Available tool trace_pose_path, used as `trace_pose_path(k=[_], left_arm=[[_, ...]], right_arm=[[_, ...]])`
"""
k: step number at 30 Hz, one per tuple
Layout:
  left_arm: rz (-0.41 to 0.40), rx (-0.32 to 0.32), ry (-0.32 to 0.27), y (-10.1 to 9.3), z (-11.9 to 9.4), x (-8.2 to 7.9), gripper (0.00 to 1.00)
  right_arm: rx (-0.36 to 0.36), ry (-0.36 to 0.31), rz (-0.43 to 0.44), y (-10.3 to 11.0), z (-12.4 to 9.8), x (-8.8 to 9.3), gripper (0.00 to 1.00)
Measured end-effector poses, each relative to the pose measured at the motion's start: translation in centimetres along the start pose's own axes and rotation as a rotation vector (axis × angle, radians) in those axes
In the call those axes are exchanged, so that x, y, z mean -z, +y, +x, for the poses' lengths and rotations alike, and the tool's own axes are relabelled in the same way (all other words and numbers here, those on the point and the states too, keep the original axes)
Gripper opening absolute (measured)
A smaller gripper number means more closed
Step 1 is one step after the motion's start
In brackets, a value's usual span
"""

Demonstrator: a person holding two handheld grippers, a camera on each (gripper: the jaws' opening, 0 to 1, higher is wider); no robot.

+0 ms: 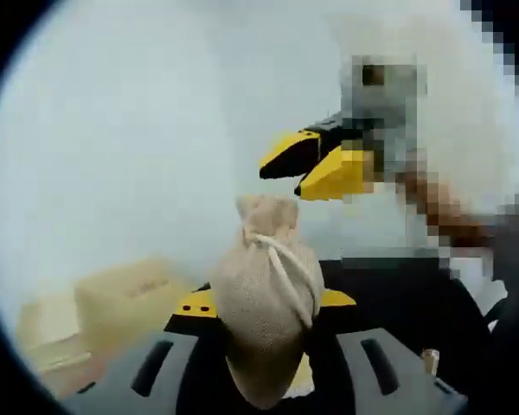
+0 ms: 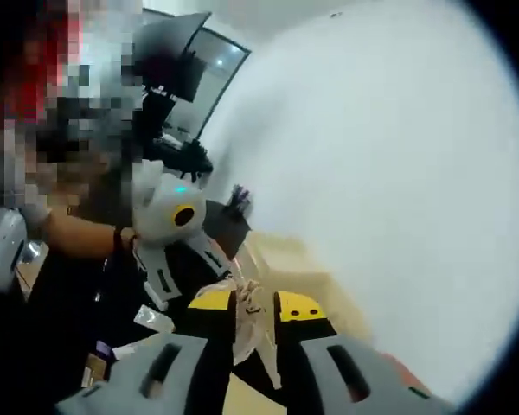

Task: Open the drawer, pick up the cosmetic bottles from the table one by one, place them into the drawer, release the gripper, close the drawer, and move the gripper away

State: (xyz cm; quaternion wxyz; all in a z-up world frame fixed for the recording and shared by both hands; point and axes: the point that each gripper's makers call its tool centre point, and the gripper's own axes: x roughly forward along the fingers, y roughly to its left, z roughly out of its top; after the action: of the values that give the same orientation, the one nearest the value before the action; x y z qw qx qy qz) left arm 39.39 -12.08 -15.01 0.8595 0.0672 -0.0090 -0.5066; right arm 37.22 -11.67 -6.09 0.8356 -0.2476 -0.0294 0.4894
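Note:
A small beige burlap pouch (image 1: 264, 298) with a tied drawstring stands upright between the jaws of my left gripper (image 1: 264, 304), which is shut on it. My right gripper (image 1: 281, 180), yellow and black, comes in from the right just above the pouch's gathered top, its jaws a little apart. In the right gripper view my right gripper (image 2: 253, 304) has a narrow gap, and the pale pouch (image 2: 245, 322) shows in that gap. I cannot tell if it touches the jaws. Beyond it sits the white body of the left gripper (image 2: 169, 216).
A plain white wall (image 1: 138, 130) lies ahead. A pale cardboard box (image 1: 125, 294) sits low on the left. A person's arm (image 2: 82, 235) holds the left gripper. A dark monitor (image 2: 182, 52) stands behind.

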Motion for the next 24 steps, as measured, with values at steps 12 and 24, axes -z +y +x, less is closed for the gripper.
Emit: trace_pose_path(k=[12,24], left_arm=[[-0.237,0.207,-0.098,-0.3,-3.1,-1.7,0.32],[-0.316,0.419,-0.148,-3.6,-5.0,-2.2,0.32]], right_arm=[[-0.141,-0.182,0.224,0.9,-0.6,-2.4,0.26],[-0.273,-0.203,0.285,3.9,1.5,-2.0,0.33]])
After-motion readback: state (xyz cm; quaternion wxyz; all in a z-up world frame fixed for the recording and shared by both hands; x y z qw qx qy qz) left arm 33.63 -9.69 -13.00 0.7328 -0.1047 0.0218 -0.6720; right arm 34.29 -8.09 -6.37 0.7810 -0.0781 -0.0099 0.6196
